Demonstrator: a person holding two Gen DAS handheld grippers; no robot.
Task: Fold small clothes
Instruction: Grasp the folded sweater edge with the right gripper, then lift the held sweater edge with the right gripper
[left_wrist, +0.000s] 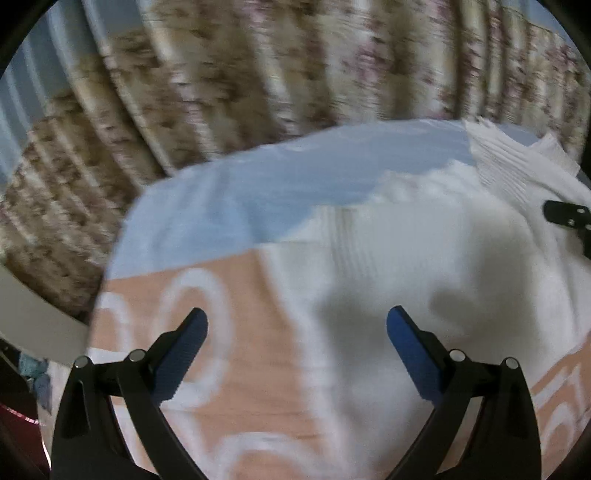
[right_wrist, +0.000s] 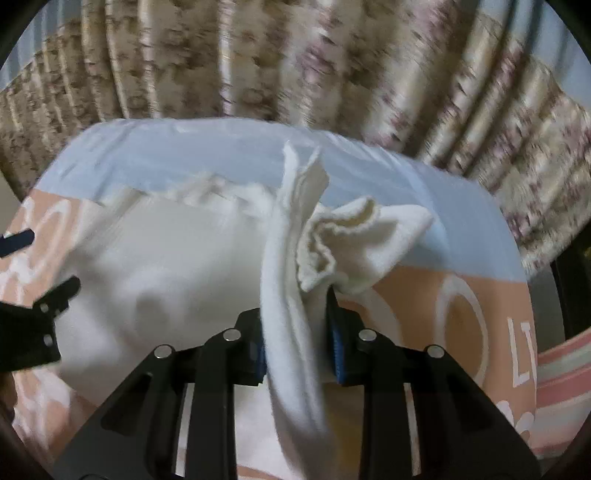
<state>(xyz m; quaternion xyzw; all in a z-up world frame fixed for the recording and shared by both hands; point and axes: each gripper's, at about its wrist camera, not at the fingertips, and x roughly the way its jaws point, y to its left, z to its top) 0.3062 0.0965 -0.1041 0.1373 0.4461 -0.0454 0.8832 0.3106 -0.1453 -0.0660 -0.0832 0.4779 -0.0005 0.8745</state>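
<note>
While the white garment (right_wrist: 155, 266) lies spread on the peach-and-blue bed cover (right_wrist: 454, 325), the right gripper (right_wrist: 299, 332) pinches 1 bunched fold between its blue pads; the left gripper (left_wrist: 297, 332) hangs spread above it, empty.

White ribbed garment (right_wrist: 177, 266) on peach-and-pale-blue bedcover (right_wrist: 436, 295) (white ring motifs), beige floral curtain (right_wrist: 295, 55) behind

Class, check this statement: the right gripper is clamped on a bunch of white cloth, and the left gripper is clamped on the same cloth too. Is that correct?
Not quite. The left gripper is open, holding nothing above the white cloth, as the left wrist view shows. The right gripper does clamp it.
</note>
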